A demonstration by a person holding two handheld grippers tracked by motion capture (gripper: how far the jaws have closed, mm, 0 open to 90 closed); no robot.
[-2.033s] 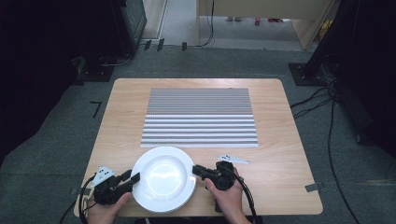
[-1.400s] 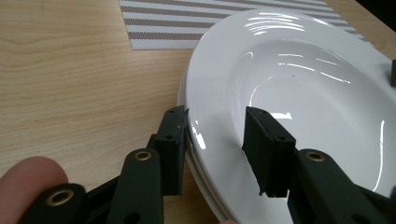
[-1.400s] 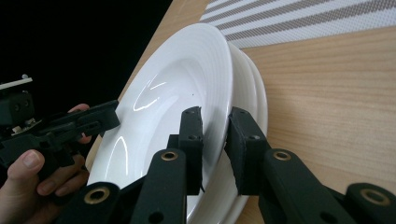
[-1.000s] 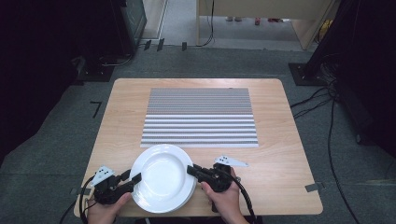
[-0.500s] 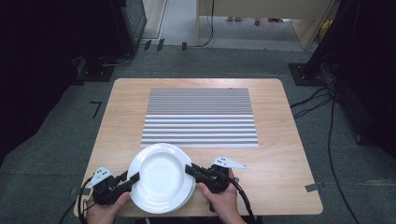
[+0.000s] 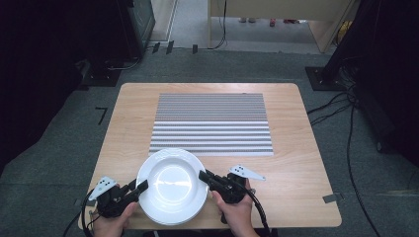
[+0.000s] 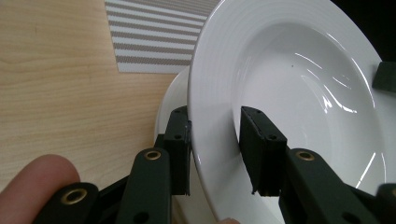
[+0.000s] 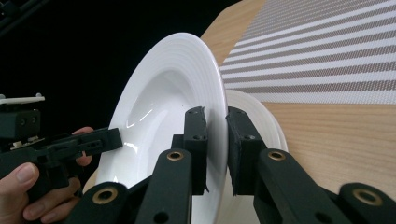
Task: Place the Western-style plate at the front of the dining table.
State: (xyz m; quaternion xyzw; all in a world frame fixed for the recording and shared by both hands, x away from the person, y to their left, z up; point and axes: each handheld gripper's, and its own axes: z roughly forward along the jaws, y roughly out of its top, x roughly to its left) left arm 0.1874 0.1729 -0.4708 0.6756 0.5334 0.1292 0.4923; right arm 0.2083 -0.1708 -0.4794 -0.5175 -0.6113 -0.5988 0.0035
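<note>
So, you have the plate (image 6: 172, 183) pinched from both sides at the bench's (image 6: 306, 163) 6 o'clock edge. Your left hand-held gripper (image 6: 141, 186) bites its rim at about 8 o'clock and your right hand-held gripper (image 6: 202, 176) at about 3 o'clock.

The right jaws are clamped narrow on the rim, one pad inside the well and one under the lip. The left jaws have just been closing with the rim between them, and their pads now sit against it above and below.

Two opposed grips make sense here. The rim is thin, glossy and sloped, so a single pinch would probably let the plate swing or slip. Both gripper views show it raised off a lower plate (image 7: 173, 100), which lies flat on the bench beneath. You seem to be peeling the top one off the stack.

The mat (image 6: 212, 123) lies at 12 o'clock from the plate, bare and flat. It looks like the likely landing spot, though that is only a judgement.

The plate's deep well holds nothing: just glare and one tiny dark speck. The lower plate is mostly covered, so you cannot tell what, if anything, is in it.
</note>
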